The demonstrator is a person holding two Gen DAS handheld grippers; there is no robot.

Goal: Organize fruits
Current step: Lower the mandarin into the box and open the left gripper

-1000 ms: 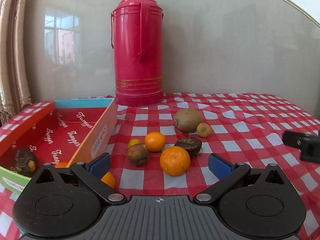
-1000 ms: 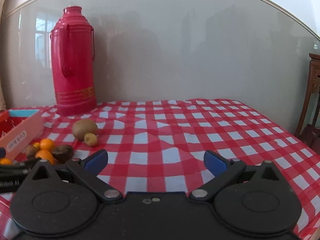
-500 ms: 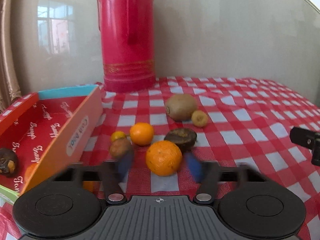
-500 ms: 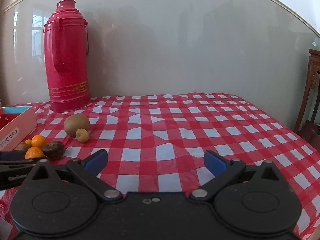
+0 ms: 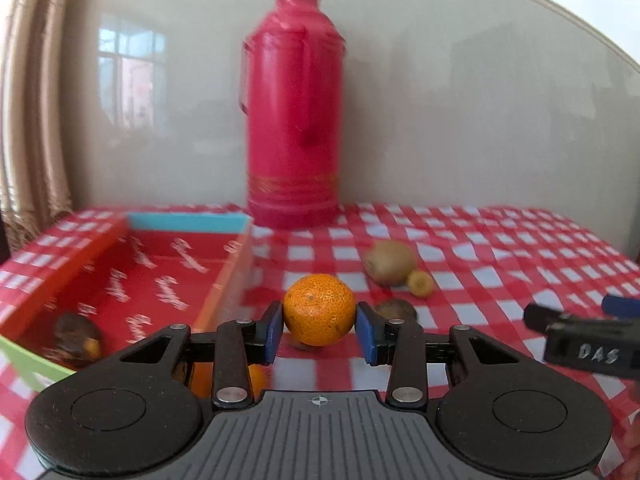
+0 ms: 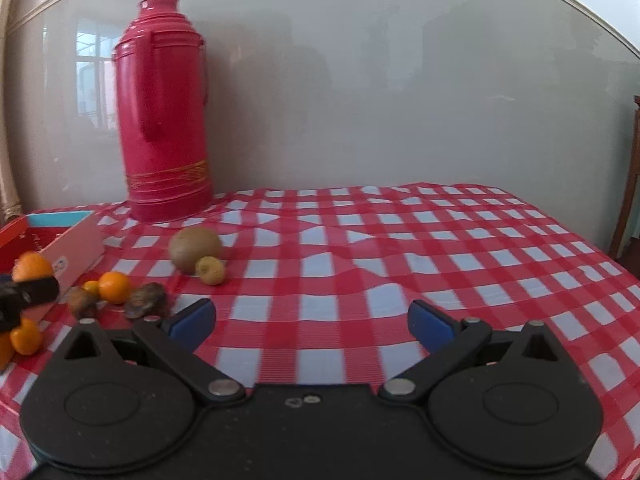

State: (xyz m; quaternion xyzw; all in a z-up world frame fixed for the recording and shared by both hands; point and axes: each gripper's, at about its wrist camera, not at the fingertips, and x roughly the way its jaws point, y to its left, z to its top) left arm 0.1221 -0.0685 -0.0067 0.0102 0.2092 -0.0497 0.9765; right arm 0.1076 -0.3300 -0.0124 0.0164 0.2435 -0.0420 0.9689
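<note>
Red-checked cloth [image 6: 360, 264] covered the bench, with a red flask [image 5: 294, 120] standing by the pale wall. Left tongs [image 5: 319, 332] pinched an orange [image 5: 319, 309] between blue pads, held above the cloth just right of the red box [image 5: 120, 264] (one dark fruit [image 5: 76, 336] lay inside). Right tongs [image 6: 312, 322] were spread wide, holding nothing. A kiwi [image 6: 195, 243] and small yellow fruit [image 6: 210, 270] touched on the cloth.

A glossy beige wall [image 6: 400, 100] reflects a window [image 5: 126, 76]. A curtain [image 5: 28, 120] hangs left; red-checked cloth [image 6: 400, 248] covers the table.
</note>
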